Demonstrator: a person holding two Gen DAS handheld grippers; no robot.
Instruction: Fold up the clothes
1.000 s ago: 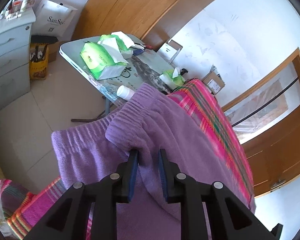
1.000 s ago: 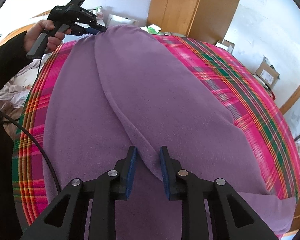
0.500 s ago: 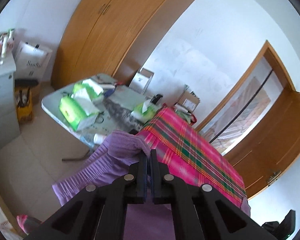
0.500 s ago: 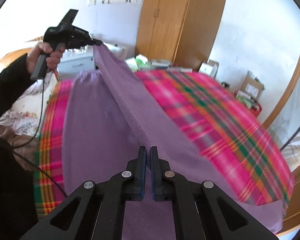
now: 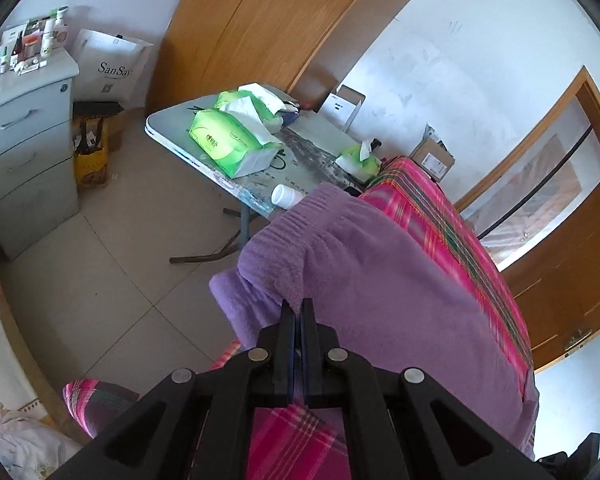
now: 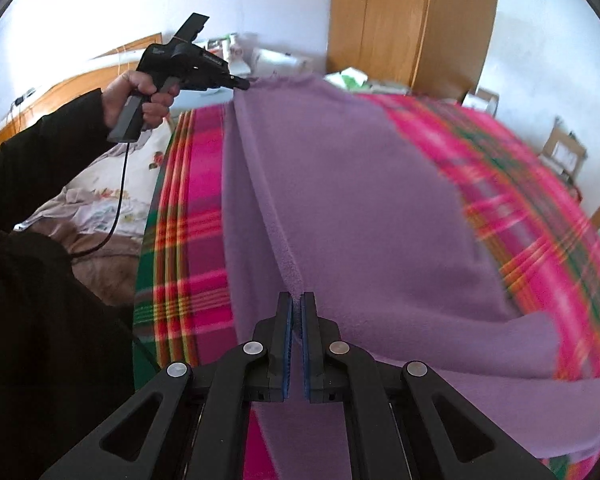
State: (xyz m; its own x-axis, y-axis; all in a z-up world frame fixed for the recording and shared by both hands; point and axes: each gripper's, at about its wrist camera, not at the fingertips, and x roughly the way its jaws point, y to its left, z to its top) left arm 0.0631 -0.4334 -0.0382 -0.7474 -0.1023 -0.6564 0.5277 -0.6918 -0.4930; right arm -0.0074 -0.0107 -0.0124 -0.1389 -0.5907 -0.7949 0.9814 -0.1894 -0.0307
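While the purple garment (image 6: pixel 360 208) lies along the plaid blanket (image 6: pixel 188 208) on the bed, one long edge of it is held raised between the two tools. The left gripper (image 5: pixel 298 308) is clamped shut on the ribbed waistband end, and the right gripper (image 6: pixel 297 300) is pinched shut on the same edge at the near end, so that a taut ridge of cloth runs between them. The step in hand is judged to be a lengthwise fold, one half being carried over the other. For the next move, both ends would need to be kept level and taut and laid down so that the edges meet; a slack middle could leave a crease. Against the frame a second ago, both pairs of jaws, then parted round the cloth, are now closed on it, and the edge, then lying flat, is lifted clear of the blanket.
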